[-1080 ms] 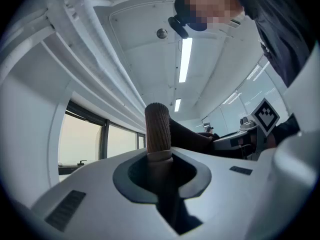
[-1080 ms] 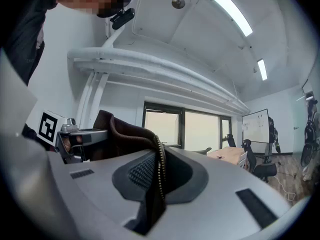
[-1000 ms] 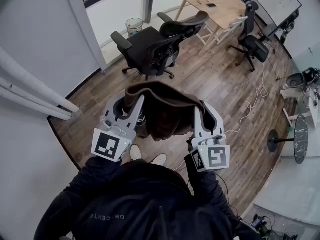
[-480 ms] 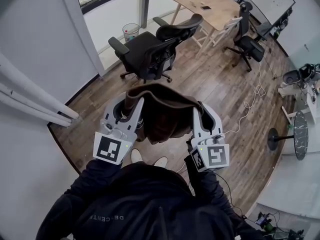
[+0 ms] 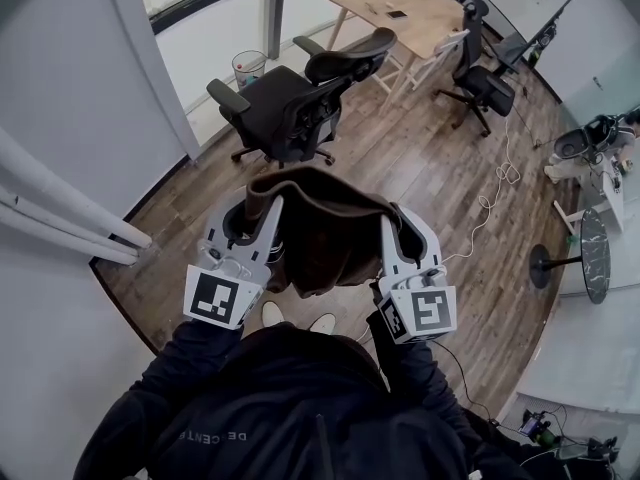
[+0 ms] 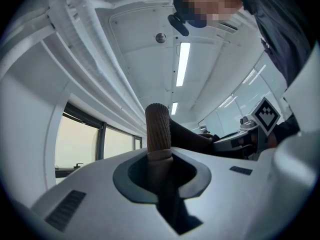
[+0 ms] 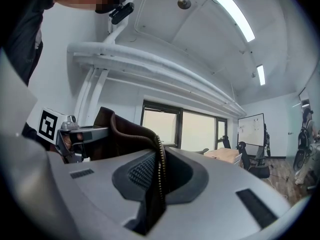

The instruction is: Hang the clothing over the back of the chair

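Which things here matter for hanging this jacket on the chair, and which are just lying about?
For the job: brown jacket, left claw, right claw, nearest black chair.
Lying about: wooden table, waste bin, far chair, white cable.

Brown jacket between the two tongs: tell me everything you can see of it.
The jacket is dark brown, soft fabric, with a ribbed knit band and a metal zipper. It hangs bunched and sagging in the air between the left tongs, shut on the ribbed band, and the right tongs, shut on the zipper edge. Nothing else touches it; the black chair stands beyond.
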Tool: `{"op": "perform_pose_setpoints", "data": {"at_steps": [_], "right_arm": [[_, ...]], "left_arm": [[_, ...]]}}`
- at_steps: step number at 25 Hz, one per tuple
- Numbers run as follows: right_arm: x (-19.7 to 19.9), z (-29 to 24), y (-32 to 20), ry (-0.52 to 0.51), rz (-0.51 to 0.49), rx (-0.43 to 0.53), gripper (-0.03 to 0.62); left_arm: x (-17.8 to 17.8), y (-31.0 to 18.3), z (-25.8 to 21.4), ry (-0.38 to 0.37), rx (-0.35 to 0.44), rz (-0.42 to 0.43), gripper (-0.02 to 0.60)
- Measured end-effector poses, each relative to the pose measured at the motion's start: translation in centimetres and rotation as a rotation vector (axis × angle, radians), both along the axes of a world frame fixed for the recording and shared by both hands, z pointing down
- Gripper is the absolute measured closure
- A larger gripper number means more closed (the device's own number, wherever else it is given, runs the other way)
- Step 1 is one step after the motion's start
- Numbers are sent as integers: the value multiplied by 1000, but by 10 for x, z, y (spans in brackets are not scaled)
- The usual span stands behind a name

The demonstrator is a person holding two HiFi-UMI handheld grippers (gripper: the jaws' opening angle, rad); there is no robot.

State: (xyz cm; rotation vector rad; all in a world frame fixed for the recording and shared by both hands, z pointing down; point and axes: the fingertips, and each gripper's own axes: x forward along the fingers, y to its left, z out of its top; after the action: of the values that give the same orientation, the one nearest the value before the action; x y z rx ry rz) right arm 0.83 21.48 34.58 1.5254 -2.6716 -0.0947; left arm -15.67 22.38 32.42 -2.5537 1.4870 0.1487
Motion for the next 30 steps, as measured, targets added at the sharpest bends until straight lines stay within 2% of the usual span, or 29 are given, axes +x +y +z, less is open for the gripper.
{"op": "perform_pose_setpoints", "data": {"at_steps": [5,13,22,30], "right_arm": [[-3,-2,6,5,32,1,553],[12,2,-2,-6,68,-13,553],[23,5,-51,-7,40,9,553],[49,3,-105,-14,8,6,553]], "left_arm": [[-4,3,1,0,4,38,522],[9,-7,1,-8,9,93,522],[21,-52,3,-11,7,84,522],[48,-102,0,-24,-2,59,522]]}}
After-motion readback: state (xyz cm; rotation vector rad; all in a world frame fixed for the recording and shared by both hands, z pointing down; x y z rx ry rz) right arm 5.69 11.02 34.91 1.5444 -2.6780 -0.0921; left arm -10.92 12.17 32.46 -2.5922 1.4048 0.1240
